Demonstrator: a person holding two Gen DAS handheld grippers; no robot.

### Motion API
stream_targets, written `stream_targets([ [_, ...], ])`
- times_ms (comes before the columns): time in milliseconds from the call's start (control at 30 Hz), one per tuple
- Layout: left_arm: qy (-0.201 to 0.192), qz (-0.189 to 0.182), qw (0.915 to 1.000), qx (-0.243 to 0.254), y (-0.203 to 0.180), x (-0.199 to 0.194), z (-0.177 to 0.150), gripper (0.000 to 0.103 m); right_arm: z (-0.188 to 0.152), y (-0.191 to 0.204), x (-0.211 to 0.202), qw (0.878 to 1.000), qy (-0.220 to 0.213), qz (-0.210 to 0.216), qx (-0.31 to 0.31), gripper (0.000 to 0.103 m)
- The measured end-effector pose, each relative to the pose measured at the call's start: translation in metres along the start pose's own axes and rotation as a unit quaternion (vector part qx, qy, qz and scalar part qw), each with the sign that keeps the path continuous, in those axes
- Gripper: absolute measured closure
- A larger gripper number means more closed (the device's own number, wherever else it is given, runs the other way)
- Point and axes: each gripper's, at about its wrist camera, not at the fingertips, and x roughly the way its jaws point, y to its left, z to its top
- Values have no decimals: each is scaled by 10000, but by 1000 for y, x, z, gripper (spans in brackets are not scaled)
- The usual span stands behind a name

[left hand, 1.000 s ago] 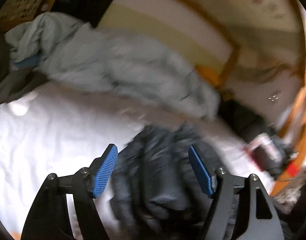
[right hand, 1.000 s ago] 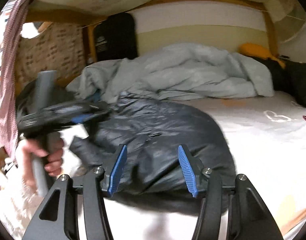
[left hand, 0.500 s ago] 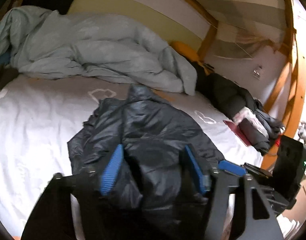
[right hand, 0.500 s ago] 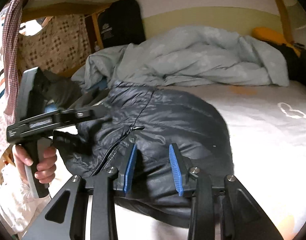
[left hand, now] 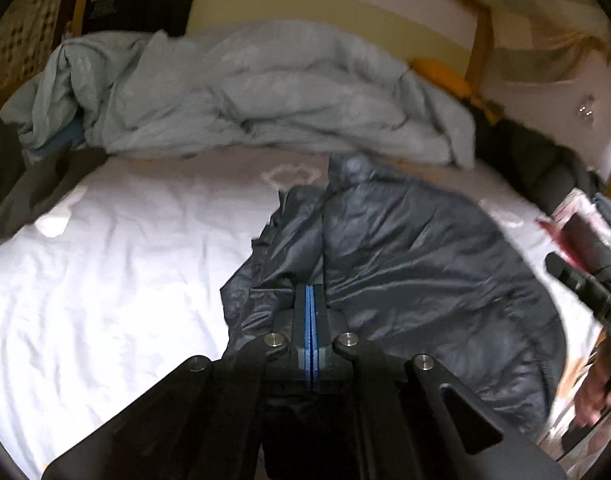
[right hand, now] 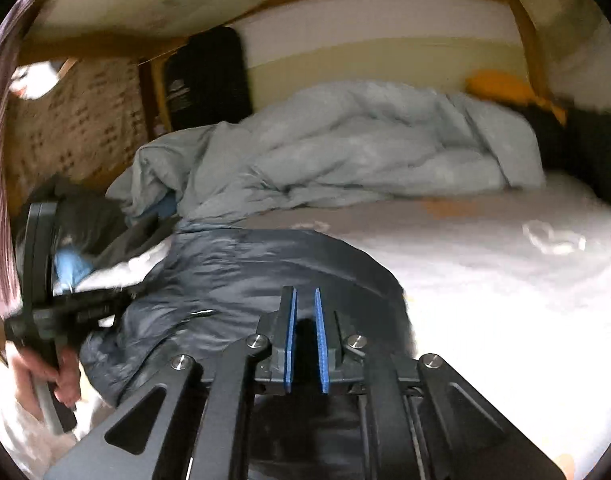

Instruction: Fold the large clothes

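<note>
A dark puffer jacket point(left hand: 425, 280) point(right hand: 265, 272) lies crumpled on the white bed sheet point(left hand: 105, 280). My left gripper point(left hand: 310, 290) sits at the jacket's left edge with its blue pads pressed flat together, pinching the fabric. My right gripper point(right hand: 305, 294) is on the jacket's near edge. Its jaws are closing, with a narrow gap left and a dark fold of the jacket filling the gap between the pads. In the right wrist view a hand point(right hand: 61, 376) holds the left gripper's handle at the far left. The other tool point(left hand: 585, 292) shows at the right edge of the left wrist view.
A rumpled pale grey-blue duvet point(left hand: 265, 96) point(right hand: 365, 144) lies along the head of the bed. Dark clothes point(left hand: 545, 176) are piled at the right side. A black cushion point(right hand: 205, 80) and an orange pillow point(right hand: 501, 84) rest against the wooden frame. White sheet point(right hand: 505, 300) stretches to the right.
Both grippers' jaws have come together from wide apart, with jacket fabric between them. Both have sunk closer to the jacket, and the left one has swung to face the bed's head.
</note>
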Motion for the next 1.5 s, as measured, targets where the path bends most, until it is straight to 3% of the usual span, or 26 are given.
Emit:
stream_targets([
  [233, 478, 297, 9984, -13, 3, 26, -14, 102, -19, -26, 30, 9974, 399, 311, 505, 94],
  [467, 521, 474, 9975, 34, 1, 36, -26, 102, -33, -13, 60, 9969, 788, 0, 45, 94],
  [833, 475, 421, 9980, 6, 3, 35, -25, 102, -36, -18, 74, 9948, 1009, -77, 139, 95],
  [900, 223, 242, 9995, -18, 5, 23, -20, 102, -35, -18, 74, 9947, 1008, -57, 193, 94],
  [967, -441, -15, 9990, -11, 6, -6, -12, 98, -36, -21, 74, 9947, 978, 37, 302, 94],
  [1000, -848, -174, 9962, 34, 5, -24, -7, 90, -36, -21, 74, 9948, 963, 67, 324, 94],
  [1033, -1216, -320, 9920, 116, 3, -42, -2, 73, -36, -22, 74, 9949, 948, 98, 327, 94],
  [1100, -1685, -628, 9832, 315, -3, -70, 4, 57, -36, -21, 73, 9950, 922, 165, 335, 94],
  [1167, -1843, -979, 9774, 346, -10, -85, 5, 57, -35, -20, 73, 9945, 908, 310, 412, 94],
  [1300, -1266, -1485, 9805, 240, -25, -75, 6, 57, -34, -15, 72, 9936, 903, 546, 399, 94],
  [1500, -606, -849, 9944, 197, -29, -25, -3, 55, -34, -5, 71, 9944, 904, 537, 135, 94],
])
